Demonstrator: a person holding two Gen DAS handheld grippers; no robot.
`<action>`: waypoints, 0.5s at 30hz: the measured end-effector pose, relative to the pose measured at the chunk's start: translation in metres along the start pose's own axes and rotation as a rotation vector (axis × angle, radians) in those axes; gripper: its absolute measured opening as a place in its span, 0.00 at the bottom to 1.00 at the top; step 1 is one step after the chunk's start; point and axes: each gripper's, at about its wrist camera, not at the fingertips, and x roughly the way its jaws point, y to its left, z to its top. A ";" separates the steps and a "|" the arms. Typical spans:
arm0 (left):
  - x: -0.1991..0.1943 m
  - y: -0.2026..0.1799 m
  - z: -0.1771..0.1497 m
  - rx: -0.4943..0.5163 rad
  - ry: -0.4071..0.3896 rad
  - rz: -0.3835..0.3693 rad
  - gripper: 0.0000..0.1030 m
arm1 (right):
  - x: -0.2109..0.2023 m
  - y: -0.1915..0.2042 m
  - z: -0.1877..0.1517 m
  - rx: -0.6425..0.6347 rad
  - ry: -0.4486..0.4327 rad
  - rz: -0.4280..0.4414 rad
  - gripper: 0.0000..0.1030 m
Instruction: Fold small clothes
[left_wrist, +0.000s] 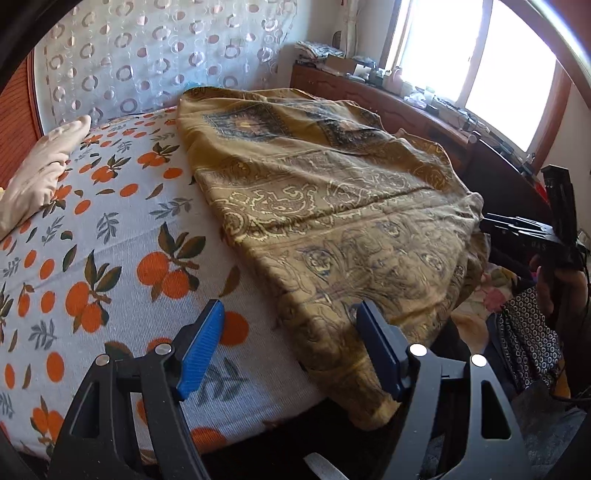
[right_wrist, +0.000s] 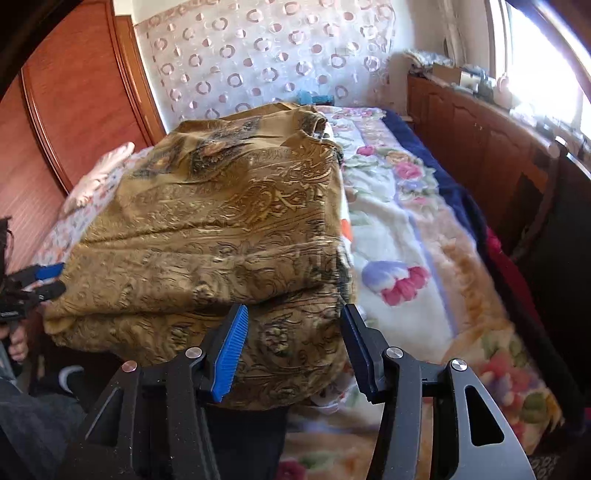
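The bed (left_wrist: 110, 229) carries an orange-print sheet on one side and a floral blanket (right_wrist: 399, 236) on the other. Across its middle lies the mustard paisley garment (left_wrist: 325, 206), its near edge draped over the bed's front (folds bunched there). The left gripper (left_wrist: 291, 347) hangs over that edge, jaws spread, nothing pinched. The right gripper (right_wrist: 295, 350) likewise stands spread above the garment's near corner.

One mustard paisley cloth (left_wrist: 332, 206), one orange-print bedsheet (left_wrist: 110, 258), one floral blanket (right_wrist: 406, 229), one beige pillow (left_wrist: 40, 173), two grippers: left gripper (left_wrist: 291, 347), right gripper (right_wrist: 295, 350).
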 end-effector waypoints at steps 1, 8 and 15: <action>0.000 -0.001 0.000 0.003 -0.001 0.000 0.73 | 0.003 -0.005 0.000 0.016 0.008 0.005 0.52; 0.000 -0.006 0.000 0.016 0.002 0.011 0.73 | 0.017 -0.023 0.001 0.129 0.001 0.122 0.53; -0.005 -0.011 -0.006 0.012 0.008 -0.006 0.73 | 0.001 -0.020 -0.007 0.085 0.004 0.094 0.41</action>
